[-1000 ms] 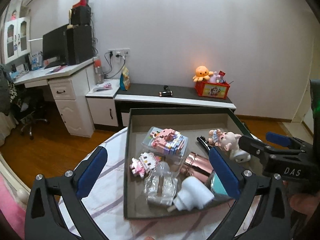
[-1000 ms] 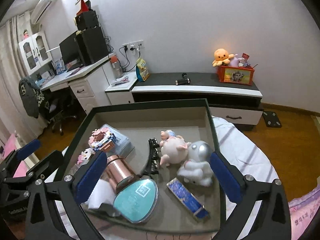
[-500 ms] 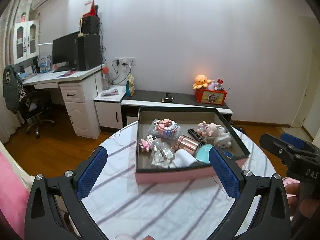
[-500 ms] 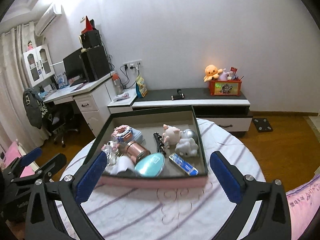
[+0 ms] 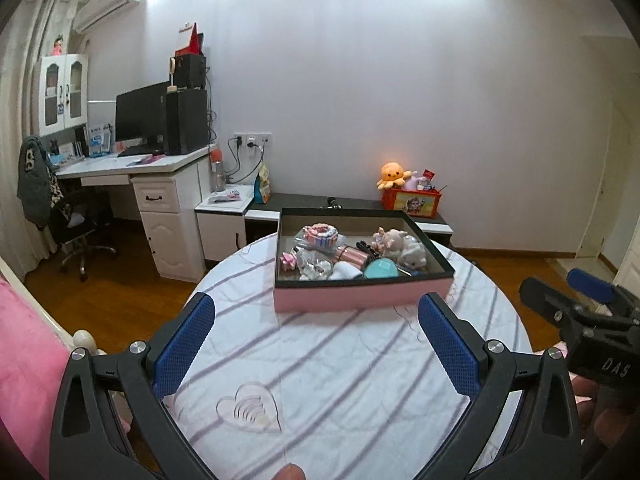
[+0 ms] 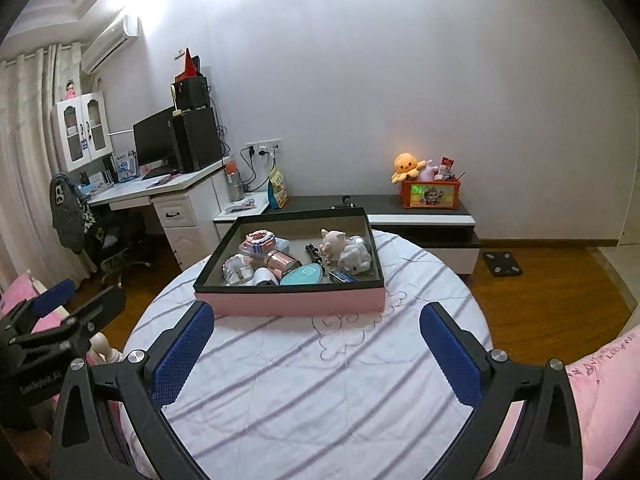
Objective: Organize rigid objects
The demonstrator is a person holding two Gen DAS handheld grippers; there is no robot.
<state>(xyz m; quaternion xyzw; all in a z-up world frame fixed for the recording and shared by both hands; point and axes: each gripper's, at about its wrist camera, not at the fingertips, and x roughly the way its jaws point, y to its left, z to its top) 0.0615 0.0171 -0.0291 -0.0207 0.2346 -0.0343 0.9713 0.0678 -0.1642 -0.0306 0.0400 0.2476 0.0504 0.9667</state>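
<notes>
Your left gripper [image 5: 316, 344] and right gripper [image 6: 318, 346] both gape wide, holding nothing, well short of the box [image 6: 296, 304]. Everything seems already inside it: the pig [image 6: 333, 242], the cup [image 6: 280, 261], the teal case [image 6: 302, 274]. Approach low over the striped cloth [image 6: 300, 384]; a desk [image 6: 160, 188] stands behind.

Round table [image 6: 304, 380] under a white cloth with grey-purple stripes and embroidered outlines, a heart [image 5: 250, 408] at 6 o'clock. Directly on it, toward 12 o'clock, a shallow pink box [image 6: 296, 302] with dark rim, full of small objects. Otherwise bare cloth.
</notes>
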